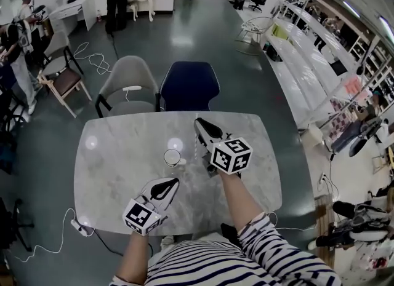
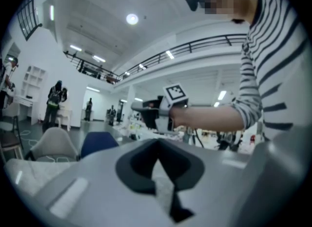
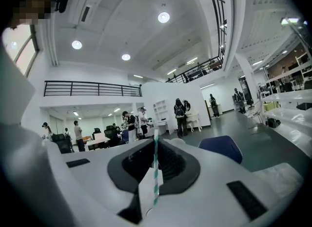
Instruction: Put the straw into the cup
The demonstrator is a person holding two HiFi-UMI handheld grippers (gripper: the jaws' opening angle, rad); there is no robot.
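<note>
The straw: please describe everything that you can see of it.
The straw is thin, with white and teal stripes, and looks like paper. It stands nearly upright, clamped between the shut jaws of the right gripper, and its top rises a little above them. In the head view it is over the marble table, to the right of the white cup and outside it. Its lower end cannot be made out.

Head camera looks steeply down onto the marble desk [image 1: 123, 155], left tool [image 1: 174, 183] and right tool [image 1: 199, 122]. Each tool camera sits just behind its jaws, facing out across the hall; all views share the blue chair [image 1: 189, 85].
</note>
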